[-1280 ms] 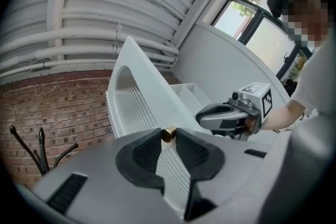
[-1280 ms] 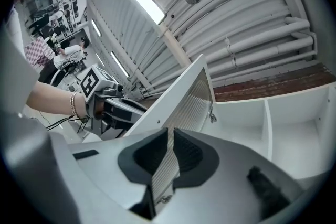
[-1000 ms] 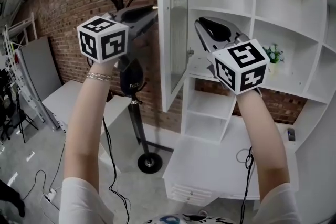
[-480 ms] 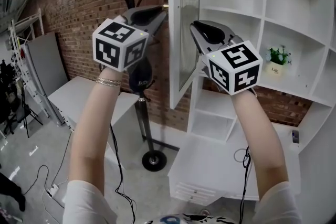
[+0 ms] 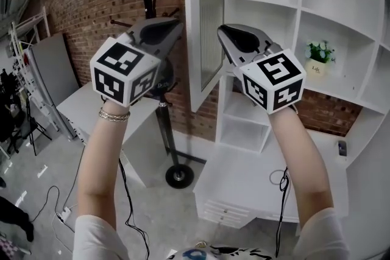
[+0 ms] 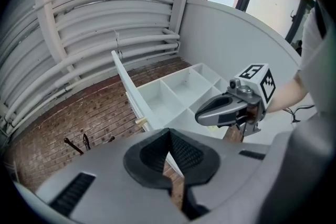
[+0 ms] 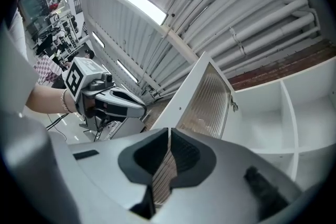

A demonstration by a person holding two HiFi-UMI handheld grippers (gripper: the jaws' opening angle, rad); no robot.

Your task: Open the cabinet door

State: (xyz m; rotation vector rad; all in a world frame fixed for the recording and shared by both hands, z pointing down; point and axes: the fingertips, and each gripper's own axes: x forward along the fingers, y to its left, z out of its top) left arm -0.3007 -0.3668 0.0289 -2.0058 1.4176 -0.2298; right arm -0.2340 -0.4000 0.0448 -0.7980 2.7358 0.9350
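The left gripper [image 5: 170, 26] has dropped back from the white-framed, ribbed-glass cabinet door [image 5: 208, 33], its jaws just closing together on nothing. The door stands swung wide off the white shelf cabinet [image 5: 300, 15], probably opened already. That would explain why the right gripper [image 5: 226, 35], fingers together and empty, only hovers beside it.

You see a black coat stand [image 5: 167, 137] in front of the brick wall [image 5: 85, 3]. A small potted plant [image 5: 319, 53] sits to your right.
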